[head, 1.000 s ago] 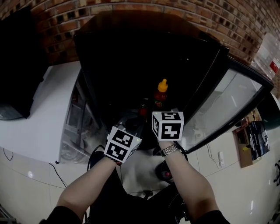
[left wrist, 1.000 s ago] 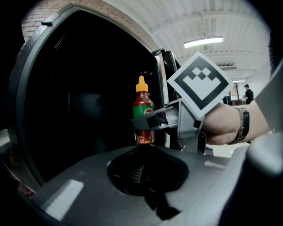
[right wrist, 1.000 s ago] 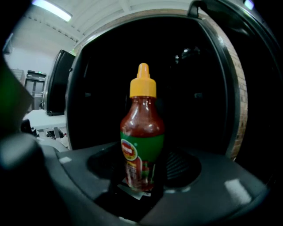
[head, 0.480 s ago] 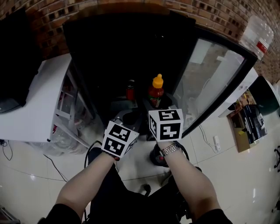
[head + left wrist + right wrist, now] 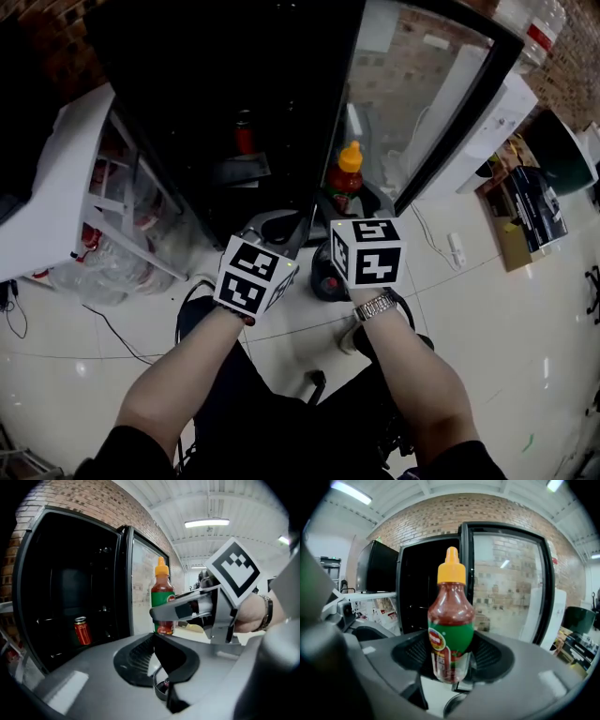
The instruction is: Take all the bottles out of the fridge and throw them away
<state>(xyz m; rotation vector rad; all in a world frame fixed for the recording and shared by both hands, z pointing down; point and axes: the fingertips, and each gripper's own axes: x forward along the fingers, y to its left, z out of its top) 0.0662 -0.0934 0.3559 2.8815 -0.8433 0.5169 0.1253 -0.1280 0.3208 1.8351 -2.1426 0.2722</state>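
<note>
Bottle (image 5: 450,620) in right gripper (image 5: 452,657) (seemingly clamped), upright

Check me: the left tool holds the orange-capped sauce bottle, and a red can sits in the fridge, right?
No: the right tool holds the sauce bottle, as the right gripper view shows; the left tool holds nothing. The red can is in the fridge.
</note>
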